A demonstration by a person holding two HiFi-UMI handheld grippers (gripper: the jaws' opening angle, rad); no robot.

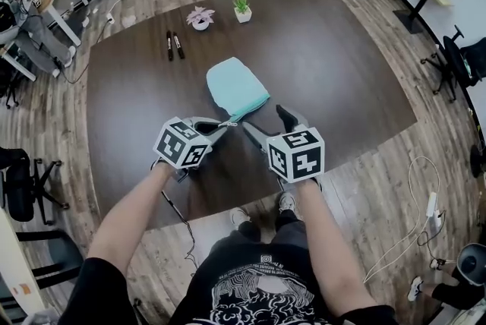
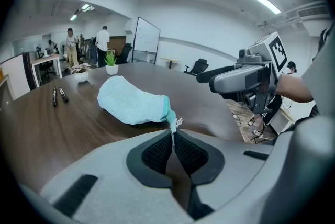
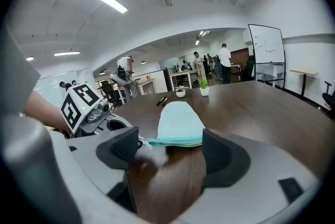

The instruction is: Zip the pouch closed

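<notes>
A: Dark brown table (image 1: 342,73). The pouch (image 1: 237,88) lies near its middle, just beyond both grippers. Pale mint fabric, rounded far end, straight near end.

B: The near end carries the zipper (image 3: 172,141), a teal and green band across the full width. Cannot tell whether the teeth are meshed.

A: Left gripper (image 1: 226,124): jaws pressed together, pinching the small white zipper pull (image 2: 177,123) at the pouch's near corner. That corner is drawn to a point toward the jaws.

B: Right gripper (image 3: 170,145): jaws wide apart, gripping nothing. The zipper edge sits just past the tips, framed between them, with neither pad on it.

A: View differences. The head view gives the pouch's whole outline from above and both forearms. The pinch itself is too small to read there.

B: The left gripper view settles it, with the pull clamped right at the pad tips. It shows the pouch side-on as a low mound, and the zipper band hardly shows.

A: The right gripper view faces the zipper end squarely, so the colour band reads only there.

B: Smaller items at the far side: two black markers (image 1: 173,45) side by side, a pink-leaved potted plant (image 1: 200,15) and a green one (image 1: 242,6).
</notes>
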